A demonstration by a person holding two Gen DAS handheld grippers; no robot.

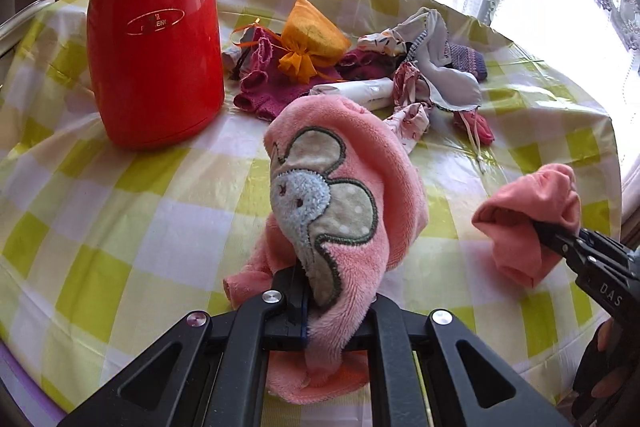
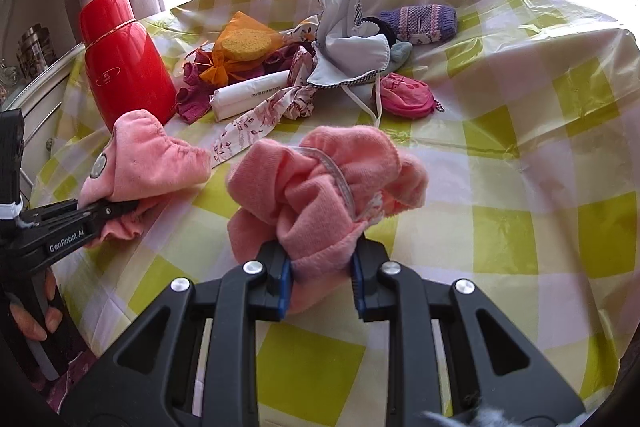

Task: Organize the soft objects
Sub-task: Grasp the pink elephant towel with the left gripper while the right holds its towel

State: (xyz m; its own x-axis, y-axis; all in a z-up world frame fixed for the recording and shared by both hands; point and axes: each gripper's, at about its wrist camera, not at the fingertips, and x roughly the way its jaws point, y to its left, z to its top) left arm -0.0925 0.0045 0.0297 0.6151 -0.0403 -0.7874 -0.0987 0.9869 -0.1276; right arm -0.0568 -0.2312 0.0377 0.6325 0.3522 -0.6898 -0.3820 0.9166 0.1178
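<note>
Left claw (image 1: pixel 320 303) clamps a pink fleece cloth (image 1: pixel 344 187) above the near table (image 1: pixel 120 211). Right claw (image 2: pixel 322 277) clamps a bunched pink sock (image 2: pixel 320 187). Remaining soft items lie far, beside a red flask (image 1: pixel 154 39).

Table: a table (image 2: pixel 520 155) with a shiny cloth of yellow-green and white squares.
Left side: a red bottle (image 1: pixel 154 39) stands upright.
Middle pile: dark pink knit cloth (image 2: pixel 196 99), an orange bag (image 2: pixel 240 47) with a bow on top of it, and a white roll (image 2: pixel 250 95) touching them.
Beside it: a flowery ribbon (image 2: pixel 256 123), a white cloth (image 2: pixel 348 55), and a bright pink pouch (image 2: pixel 404 95).
Far side: a purple knit mitten (image 2: pixel 420 23).
</note>
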